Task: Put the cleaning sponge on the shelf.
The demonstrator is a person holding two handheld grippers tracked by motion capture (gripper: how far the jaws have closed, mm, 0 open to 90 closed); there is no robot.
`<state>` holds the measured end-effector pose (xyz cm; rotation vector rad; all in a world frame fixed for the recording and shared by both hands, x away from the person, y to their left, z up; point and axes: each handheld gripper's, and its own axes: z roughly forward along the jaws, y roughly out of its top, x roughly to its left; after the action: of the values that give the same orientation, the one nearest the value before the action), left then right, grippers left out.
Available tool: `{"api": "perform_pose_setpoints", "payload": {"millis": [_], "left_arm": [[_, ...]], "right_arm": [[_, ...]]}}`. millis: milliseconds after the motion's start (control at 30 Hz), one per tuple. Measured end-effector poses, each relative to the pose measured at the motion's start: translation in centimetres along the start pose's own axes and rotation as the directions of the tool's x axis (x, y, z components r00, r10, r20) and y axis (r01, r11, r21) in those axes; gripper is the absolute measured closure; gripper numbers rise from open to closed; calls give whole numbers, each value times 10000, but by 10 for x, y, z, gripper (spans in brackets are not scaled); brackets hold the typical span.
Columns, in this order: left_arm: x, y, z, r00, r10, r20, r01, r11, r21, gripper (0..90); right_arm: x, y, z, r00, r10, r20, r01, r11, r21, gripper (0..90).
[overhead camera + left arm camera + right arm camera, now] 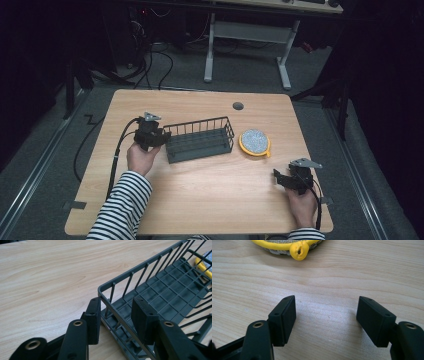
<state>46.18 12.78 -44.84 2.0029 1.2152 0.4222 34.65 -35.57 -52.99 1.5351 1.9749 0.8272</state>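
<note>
Wooden counter (200, 190) from the high view: my left gripper (159, 136) sits at the left end of the dark grey wire basket (200, 140), and a round grey scouring pad with a yellow rim (255, 142) lies just beside the basket's right end. My right gripper (281, 178) rests near the front right, apart from both.

Left gripper view: my jaws stand wide, straddling the basket's end rim (110, 304), one outside, one inside. It looks stiff and light; that rim is the sensible hold.

Right gripper view: jaws wide, nothing between them, aimed at the pad's yellow loop (299, 250). The pad looks soft and light.
</note>
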Motion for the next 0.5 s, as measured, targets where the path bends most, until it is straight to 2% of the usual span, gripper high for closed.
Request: {"api": "perform_pose_setpoints", "payload": {"millis": [300,500], "left_arm": [[-6,-10,-9,9998,-10,210,10,10000,-7,604],[-11,-19,-16,9994,-73,327,79,9998,-179,603]], "right_arm": [[0,0,0,10000,3,-2,-3,10000,0,322],[0,0,0,10000,-2,-2,2,10000,-1,322]]}}
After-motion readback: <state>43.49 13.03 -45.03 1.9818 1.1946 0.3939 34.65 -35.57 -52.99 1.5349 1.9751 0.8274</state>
